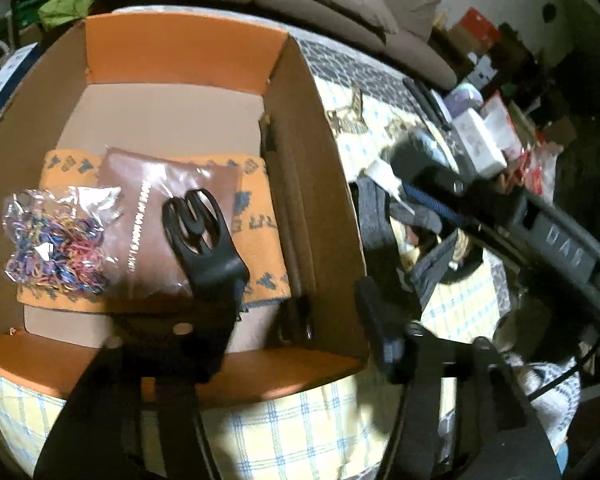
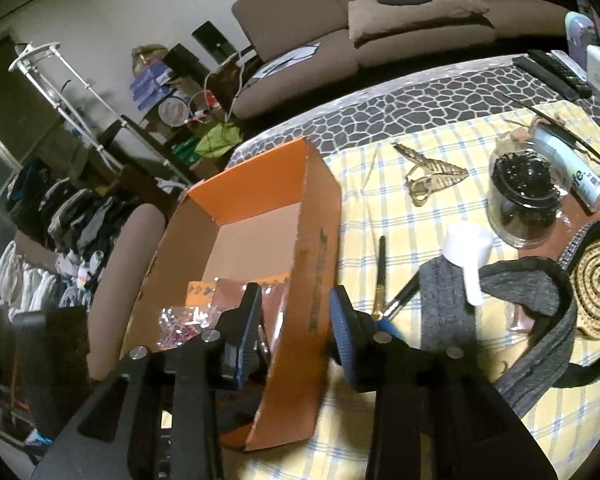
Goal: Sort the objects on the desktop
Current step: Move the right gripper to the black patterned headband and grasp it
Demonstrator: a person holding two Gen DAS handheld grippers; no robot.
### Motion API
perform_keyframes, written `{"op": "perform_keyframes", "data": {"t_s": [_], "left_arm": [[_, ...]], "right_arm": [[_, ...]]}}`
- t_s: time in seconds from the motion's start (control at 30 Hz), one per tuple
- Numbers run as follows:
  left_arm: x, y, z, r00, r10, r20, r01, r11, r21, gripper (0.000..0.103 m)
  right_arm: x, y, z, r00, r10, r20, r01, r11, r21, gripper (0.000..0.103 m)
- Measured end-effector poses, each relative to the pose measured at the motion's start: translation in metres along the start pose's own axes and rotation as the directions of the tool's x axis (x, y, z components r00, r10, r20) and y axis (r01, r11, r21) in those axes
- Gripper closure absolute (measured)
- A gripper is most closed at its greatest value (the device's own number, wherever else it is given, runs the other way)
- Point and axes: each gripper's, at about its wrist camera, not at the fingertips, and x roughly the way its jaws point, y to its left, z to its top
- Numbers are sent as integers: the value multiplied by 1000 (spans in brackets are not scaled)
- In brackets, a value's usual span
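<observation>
In the box [image 1: 324, 184], mostly illegible print.

A: Left gripper [image 1: 300, 264]?
B: Jaws apart, nothing pressed between them. One finger [image 1: 204, 236] sits at 10 o'clock of centre, the other [image 1: 380, 320] at 4 o'clock. Pitched steeply downward.
A: Right gripper [image 2: 294, 322]?
B: Jaws parted, blue pads [image 2: 342, 328] bare, nothing clamped. Fingers rise from 6 o'clock toward centre, tilted downward. In the left wrist view its black body reaches in from 3 o'clock.
A: Hands visible?
B: No.
</observation>
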Motion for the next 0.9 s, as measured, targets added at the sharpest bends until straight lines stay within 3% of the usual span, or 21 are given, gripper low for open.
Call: {"op": "perform_keyframes", "data": {"t_s": [0.03, 0.07, 0.1, 0.17, 0.53, 0.9], "left_arm": [[-2, 1, 1, 1000, -16, 10, 16, 1000, -12, 27], [-3, 2, 2, 999, -30, 17, 31, 999, -23, 22], [-4, 3, 3, 999, -42, 23, 43, 999, -33, 20], [-7, 3, 4, 998, -53, 38, 54, 998, -41, 20], [-19, -42, 9, 990, -62, 125, 55, 997, 54, 20], [-5, -106, -6, 992, -61, 112, 37, 978, 204, 20]], "right_arm": [[-1, -2, 0, 1000, -15, 4, 15, 1000, -4, 56], [-2, -4, 0, 1000, -28, 9, 28, 1000, -7, 48], [-3, -6, 0, 999, -39, 14, 39, 999, -10, 37], [-6, -13, 0, 998, -66, 24, 66, 998, -11, 26], [-43, -68, 3, 982, -174, 71, 169, 983, 73, 25], [-74, -123, -5, 955, -287, 67, 278, 952, 126, 25]]}}
